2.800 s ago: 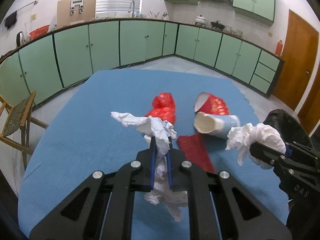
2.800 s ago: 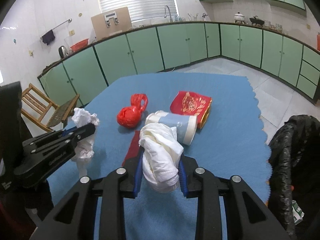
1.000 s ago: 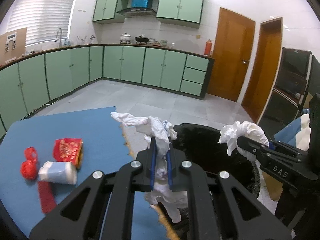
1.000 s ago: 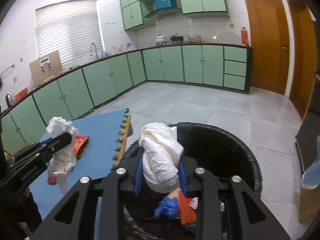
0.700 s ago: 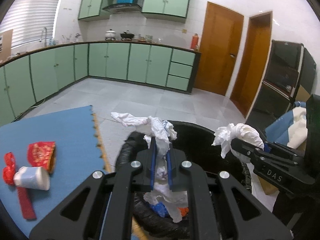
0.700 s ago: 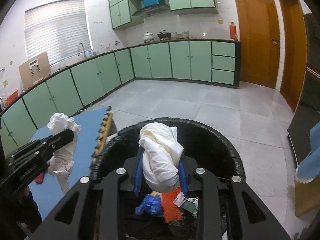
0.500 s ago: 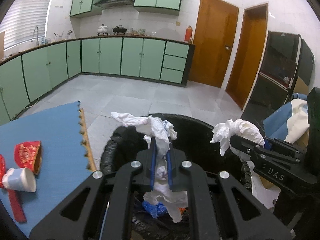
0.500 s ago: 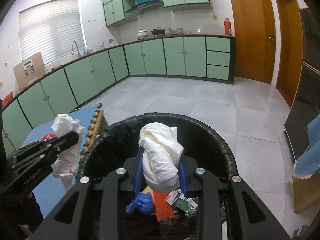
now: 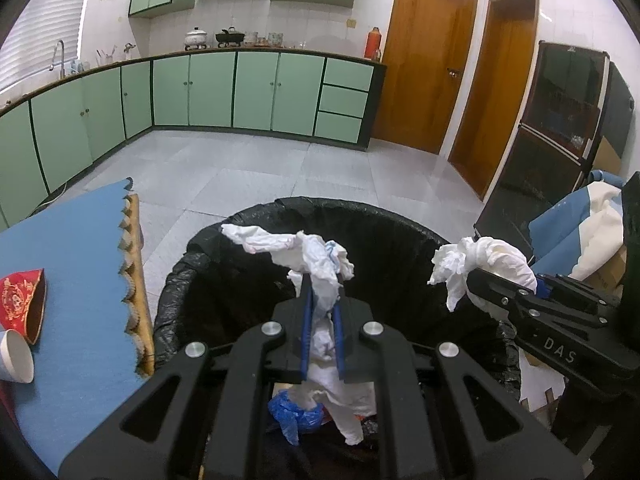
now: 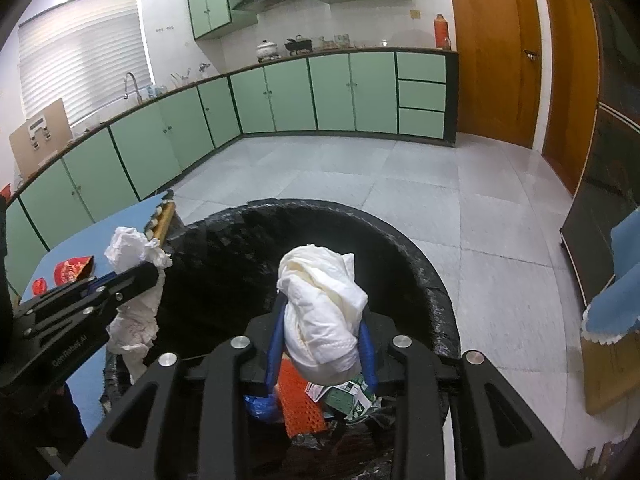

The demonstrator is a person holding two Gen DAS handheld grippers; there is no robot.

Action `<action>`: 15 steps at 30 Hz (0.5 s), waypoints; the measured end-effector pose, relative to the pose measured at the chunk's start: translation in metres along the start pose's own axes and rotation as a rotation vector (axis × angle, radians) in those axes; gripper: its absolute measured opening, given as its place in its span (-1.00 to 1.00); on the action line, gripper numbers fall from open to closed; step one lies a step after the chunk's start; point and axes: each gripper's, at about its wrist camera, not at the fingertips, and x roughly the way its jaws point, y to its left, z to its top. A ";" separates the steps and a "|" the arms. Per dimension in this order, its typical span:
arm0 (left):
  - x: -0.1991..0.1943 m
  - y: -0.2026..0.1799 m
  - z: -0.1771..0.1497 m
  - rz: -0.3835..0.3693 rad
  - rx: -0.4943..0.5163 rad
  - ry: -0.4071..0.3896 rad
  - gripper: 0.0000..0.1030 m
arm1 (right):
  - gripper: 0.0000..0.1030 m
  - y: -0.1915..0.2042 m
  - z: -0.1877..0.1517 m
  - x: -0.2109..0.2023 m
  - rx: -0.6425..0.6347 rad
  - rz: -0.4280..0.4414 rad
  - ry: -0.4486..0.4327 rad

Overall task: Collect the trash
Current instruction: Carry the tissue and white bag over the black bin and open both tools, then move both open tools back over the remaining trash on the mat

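Note:
My left gripper (image 9: 322,292) is shut on a crumpled white tissue (image 9: 316,256) and hangs over the mouth of a black-lined trash bin (image 9: 360,204). Beside it on the right, my right gripper (image 9: 478,274) is shut on a bigger white paper wad (image 9: 496,258). In the right wrist view the wad (image 10: 320,300) sits between the blue pads of my right gripper (image 10: 322,320), above the bin (image 10: 400,236). My left gripper (image 10: 148,270) and its tissue (image 10: 132,250) are over the bin's left rim. A blue bag (image 9: 296,412) and an orange piece (image 10: 300,400) lie inside.
The blue-covered table (image 9: 80,260) stands left of the bin, with a red packet (image 9: 20,300) and a paper cup (image 9: 14,356) lying on it. Green cabinets (image 9: 256,92) line the far wall. Wooden doors (image 9: 424,68) and a dark cabinet (image 9: 560,128) stand to the right.
Both grippers swung from over the table to over the bin and sank toward its mouth. Each still holds its paper. The table has slid off to the left.

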 end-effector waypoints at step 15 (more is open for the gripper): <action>0.000 0.014 0.008 -0.032 -0.065 -0.003 0.19 | 0.51 -0.010 -0.006 0.006 0.000 -0.056 0.005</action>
